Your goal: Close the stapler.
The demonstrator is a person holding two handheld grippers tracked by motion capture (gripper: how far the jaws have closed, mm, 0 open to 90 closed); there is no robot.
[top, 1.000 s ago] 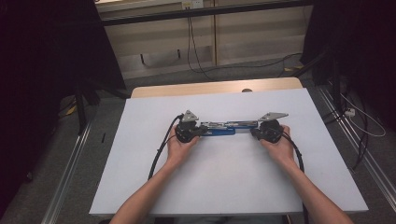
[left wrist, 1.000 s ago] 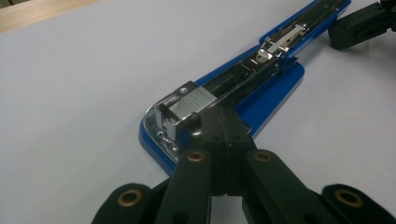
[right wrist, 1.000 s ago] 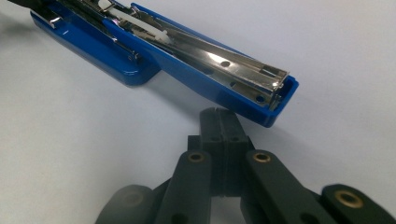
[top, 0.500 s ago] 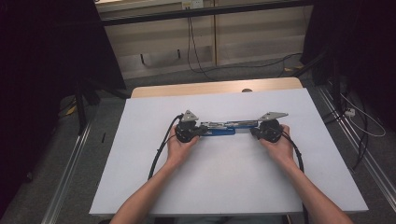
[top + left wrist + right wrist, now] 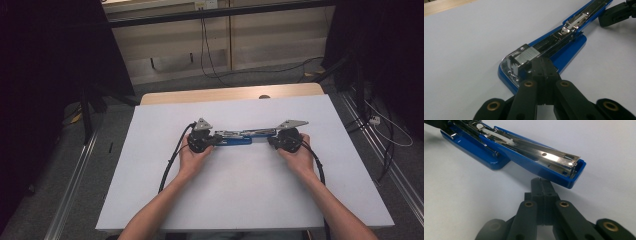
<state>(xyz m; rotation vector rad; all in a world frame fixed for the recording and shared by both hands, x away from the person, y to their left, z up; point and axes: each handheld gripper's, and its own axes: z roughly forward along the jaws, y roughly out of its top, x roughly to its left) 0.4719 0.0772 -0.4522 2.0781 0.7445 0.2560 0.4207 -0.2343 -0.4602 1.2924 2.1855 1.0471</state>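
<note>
Stapler (image 5: 235,137), swung open flat on the surface (image 5: 240,200), lies between both closed, empty fingers (image 5: 541,65) (image 5: 541,185); rigid, hinged and slippery, it looks best gripped across its blue sides.

stapler (image 5: 564,47): glossy blue plastic shell, bright polished metal channel inside
staple strip (image 5: 527,55): shiny ribbed metal
left gripper (image 5: 541,66): matt black plastic, brass-coloured rivets
table (image 5: 240,200): smooth matt white top, pale wood edge
</note>
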